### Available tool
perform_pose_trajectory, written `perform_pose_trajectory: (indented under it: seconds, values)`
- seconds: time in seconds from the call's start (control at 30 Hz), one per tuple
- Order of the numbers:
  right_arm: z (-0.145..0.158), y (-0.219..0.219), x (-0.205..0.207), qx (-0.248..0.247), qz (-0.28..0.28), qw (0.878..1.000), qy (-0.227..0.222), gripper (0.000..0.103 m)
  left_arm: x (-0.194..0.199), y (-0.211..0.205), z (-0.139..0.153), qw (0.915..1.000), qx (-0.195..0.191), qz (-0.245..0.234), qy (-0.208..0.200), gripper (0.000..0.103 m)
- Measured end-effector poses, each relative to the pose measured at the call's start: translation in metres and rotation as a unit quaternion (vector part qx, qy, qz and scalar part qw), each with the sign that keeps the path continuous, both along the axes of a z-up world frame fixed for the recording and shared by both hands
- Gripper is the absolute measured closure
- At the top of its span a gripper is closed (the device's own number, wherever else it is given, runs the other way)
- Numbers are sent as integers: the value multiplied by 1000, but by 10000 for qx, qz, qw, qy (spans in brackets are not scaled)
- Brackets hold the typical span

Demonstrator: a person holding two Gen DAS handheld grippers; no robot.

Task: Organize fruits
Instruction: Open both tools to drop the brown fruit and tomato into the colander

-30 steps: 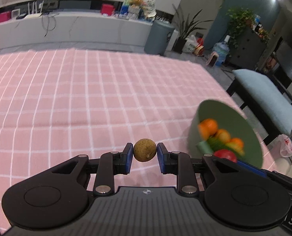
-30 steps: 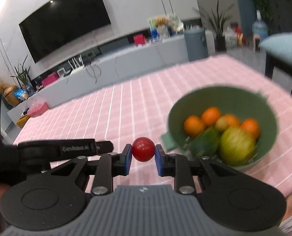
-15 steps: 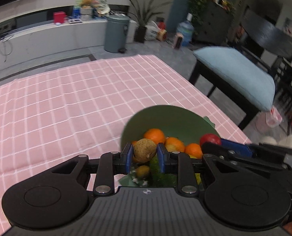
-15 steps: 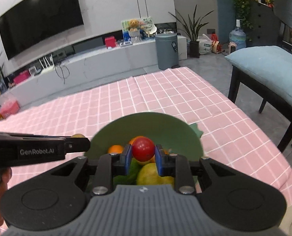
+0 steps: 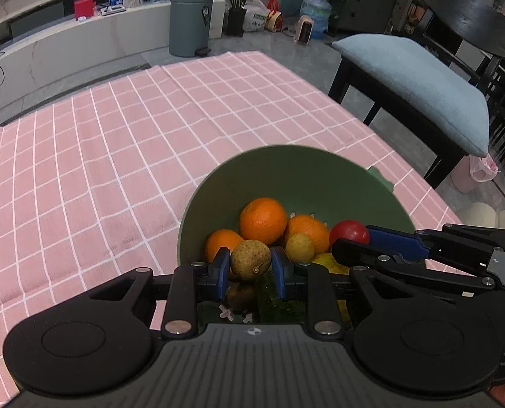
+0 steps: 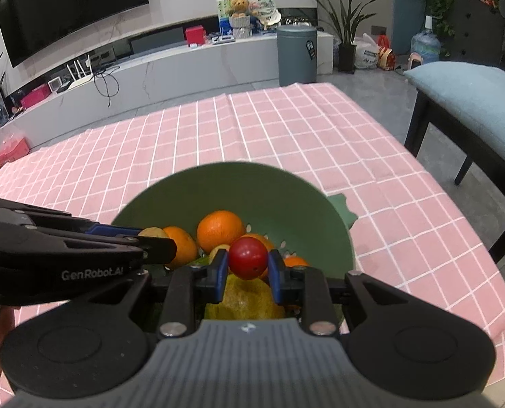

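Over the green colander [image 5: 218,187], left gripper [image 5: 250,268] grips a longan [image 5: 250,260], right gripper [image 6: 247,268] a cherry tomato [image 6: 247,258]; oranges [image 5: 262,221] beneath, both unreleased.

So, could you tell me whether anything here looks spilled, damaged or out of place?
Nothing stands out. The green bowl sits upright on the pink checked cloth with no fruit outside it. The left gripper holds a small brown fruit and the right gripper a small red fruit above the bowl.
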State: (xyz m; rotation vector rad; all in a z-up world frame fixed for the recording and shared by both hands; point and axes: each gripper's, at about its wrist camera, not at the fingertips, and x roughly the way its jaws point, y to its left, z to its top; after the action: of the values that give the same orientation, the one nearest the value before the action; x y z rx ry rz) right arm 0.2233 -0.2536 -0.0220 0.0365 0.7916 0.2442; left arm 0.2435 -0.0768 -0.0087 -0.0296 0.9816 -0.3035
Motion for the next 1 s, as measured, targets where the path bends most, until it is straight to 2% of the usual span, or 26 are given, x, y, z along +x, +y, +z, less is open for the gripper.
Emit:
perform_pose_trajectory:
  seconds: [0.2, 0.33, 0.37, 0.4, 0.47, 0.57, 0.63, 0.8, 0.87, 1.0]
  values:
    - [-5, 1, 2, 41, 42, 9999, 85, 81, 0, 1, -7, 10000, 8, 40, 90, 73]
    - [-4, 0, 1, 24, 74, 9999, 107, 79, -3, 2, -3, 9999, 61, 91, 67, 63]
    - [-4, 0, 0, 25, 79, 9999, 107, 78, -5, 2, 0, 9999, 72, 98, 26, 62]
    - [-3, -1, -1, 23, 71, 9999, 96, 72, -8, 3, 3, 9999, 95, 110, -21, 62]
    - [1, -2, -3, 19, 45, 10000, 48, 66, -13, 4, 9, 9998, 122, 147, -107, 56]
    - [8, -4, -8, 38, 108, 9999, 1, 61, -22, 8, 20, 9994, 93, 208, -242, 54]
    - [13, -6, -12, 1, 164, 9998, -86, 53, -28, 9, 27, 9990, 97, 264, -337, 54]
    - [33, -11, -31, 6, 340, 9984, -441, 48, -49, 12, 51, 9961, 239, 370, -770, 47]
    - [40, -16, -39, 83, 358, 9978, -557, 44, -60, 12, 60, 9941, 304, 414, -956, 40]
    - [52, -23, -56, 249, 382, 9962, -741, 41, -76, 11, 71, 9902, 475, 506, -1211, 34]
